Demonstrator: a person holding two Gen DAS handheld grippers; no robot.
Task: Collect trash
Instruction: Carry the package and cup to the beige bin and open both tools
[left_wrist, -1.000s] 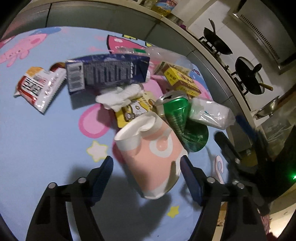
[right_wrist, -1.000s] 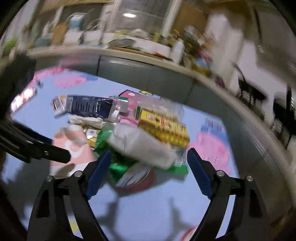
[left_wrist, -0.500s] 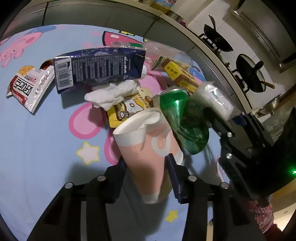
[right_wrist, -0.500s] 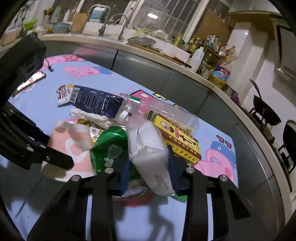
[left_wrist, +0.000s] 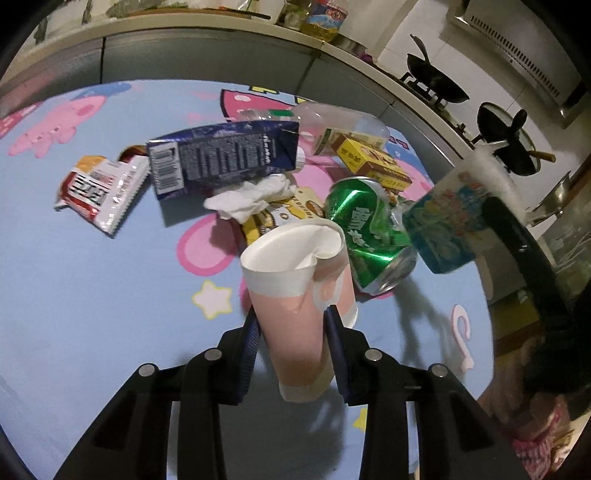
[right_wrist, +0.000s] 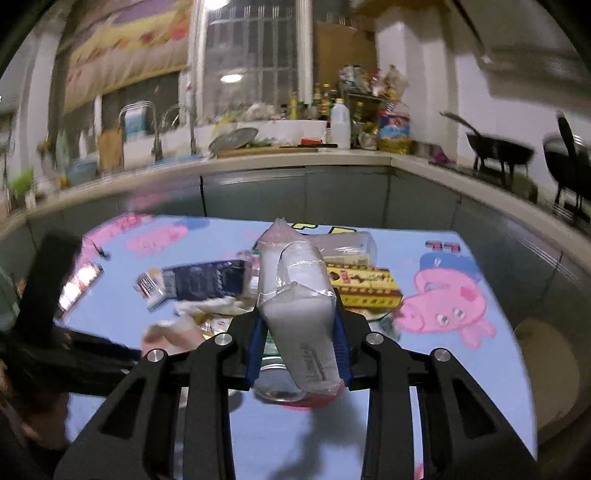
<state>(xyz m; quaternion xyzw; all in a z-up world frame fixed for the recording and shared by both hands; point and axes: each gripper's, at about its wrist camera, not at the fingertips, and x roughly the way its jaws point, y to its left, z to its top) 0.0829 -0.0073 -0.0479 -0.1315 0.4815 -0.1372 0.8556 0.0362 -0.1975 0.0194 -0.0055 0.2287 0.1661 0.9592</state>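
— Pink-and-white paper cup (left_wrist: 301, 295), dented at the rim, sits pinched between the pads of the left gripper (left_wrist: 291, 325), whose jaws have just been closing on its sides. What has the other hand got?

— The right gripper (right_wrist: 297, 332) clamps a clear plastic pack of white tissues (right_wrist: 295, 295); its jaws too have just been closing, and the blue pads press the pack's flanks. From the left wrist the pack shows its printed side, held up clear of the cloth to the right of the crushed green drink can (left_wrist: 369, 236).

— And the remaining litter?

— All on the blue cartoon-print tablecloth (left_wrist: 92, 295) around that can: a yellow cardboard box (left_wrist: 373, 162) and a clear plastic bottle (left_wrist: 340, 122) behind it, a crumpled white napkin (left_wrist: 251, 195) and a dark blue carton (left_wrist: 221, 158) to its left, a red-and-white snack wrapper (left_wrist: 99, 188) further left still.

— What might go wrong?

— The cup is thin and already buckled; in my judgement a harder squeeze would fold it and let it slide out downward. The tissue pack is soft and slick, gripped near one end, so a quick swing could tip it free. The can lies just beside the cup and could be knocked rolling as the cup lifts away.
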